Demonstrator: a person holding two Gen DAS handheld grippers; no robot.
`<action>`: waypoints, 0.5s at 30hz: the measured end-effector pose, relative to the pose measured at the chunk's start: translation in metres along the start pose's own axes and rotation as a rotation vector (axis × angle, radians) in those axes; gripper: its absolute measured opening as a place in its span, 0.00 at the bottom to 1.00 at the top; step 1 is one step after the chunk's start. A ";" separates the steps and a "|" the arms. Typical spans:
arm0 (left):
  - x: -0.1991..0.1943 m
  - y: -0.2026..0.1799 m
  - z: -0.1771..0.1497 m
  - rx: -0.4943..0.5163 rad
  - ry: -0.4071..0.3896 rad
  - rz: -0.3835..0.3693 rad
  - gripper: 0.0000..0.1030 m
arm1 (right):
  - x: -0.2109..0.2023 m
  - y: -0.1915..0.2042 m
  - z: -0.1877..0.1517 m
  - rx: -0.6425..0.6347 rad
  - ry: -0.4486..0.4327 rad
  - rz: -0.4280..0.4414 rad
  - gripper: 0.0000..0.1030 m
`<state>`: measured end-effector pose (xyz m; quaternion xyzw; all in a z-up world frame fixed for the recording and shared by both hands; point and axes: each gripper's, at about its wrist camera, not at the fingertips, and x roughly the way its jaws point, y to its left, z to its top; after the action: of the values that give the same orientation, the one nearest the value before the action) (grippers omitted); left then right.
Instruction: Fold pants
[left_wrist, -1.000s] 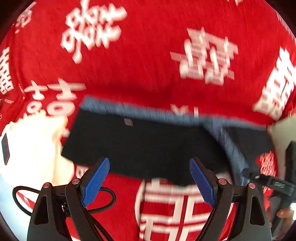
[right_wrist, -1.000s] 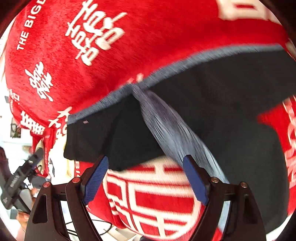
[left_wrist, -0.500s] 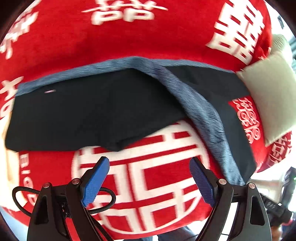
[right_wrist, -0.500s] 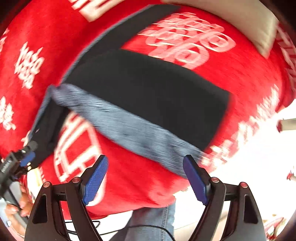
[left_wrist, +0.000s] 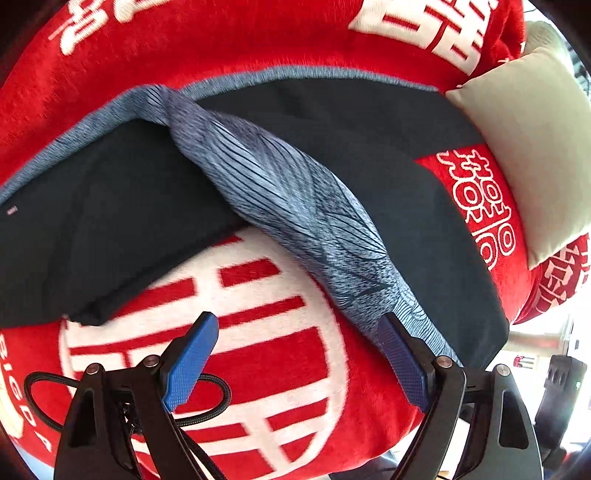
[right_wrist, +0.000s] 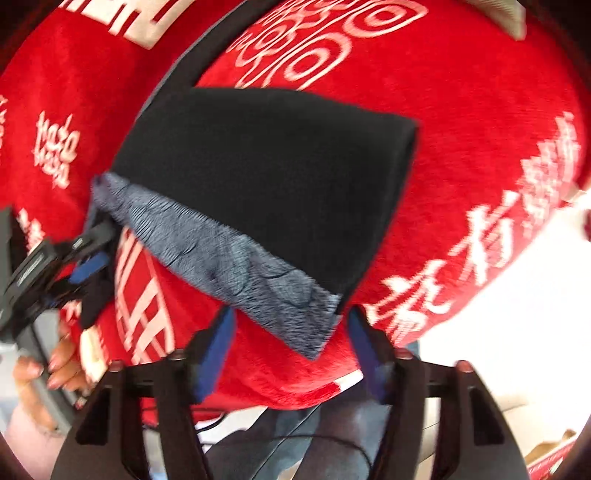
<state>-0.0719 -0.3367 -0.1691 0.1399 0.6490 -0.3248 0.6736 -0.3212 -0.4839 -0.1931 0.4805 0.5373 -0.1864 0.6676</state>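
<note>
Pants (left_wrist: 369, 155): spread on red blanket (left_wrist: 258, 40), soft, limp, light. Best gripped at grey waistband (right_wrist: 236, 266) corner. Right gripper (right_wrist: 288, 347) closing around corner, not yet pinching; left gripper (left_wrist: 299, 358) wide apart, empty.

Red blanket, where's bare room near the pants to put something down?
The red blanket lies bare between the two legs of the pants, where the left gripper hovers, and beyond the waistband. It is crowded at the cushion, and the right gripper straddles one hem corner.
</note>
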 end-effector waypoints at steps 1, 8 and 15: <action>0.002 -0.001 0.000 -0.006 0.006 0.000 0.86 | 0.004 0.000 0.003 -0.013 0.025 0.011 0.42; 0.012 -0.022 0.013 -0.027 0.048 -0.063 0.55 | -0.028 0.002 0.043 -0.040 0.068 0.148 0.03; -0.032 -0.040 0.074 -0.065 -0.100 -0.069 0.55 | -0.089 0.037 0.147 -0.196 -0.064 0.181 0.02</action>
<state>-0.0370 -0.4037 -0.1202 0.0789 0.6292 -0.3333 0.6977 -0.2452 -0.6141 -0.1029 0.4532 0.4859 -0.0873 0.7422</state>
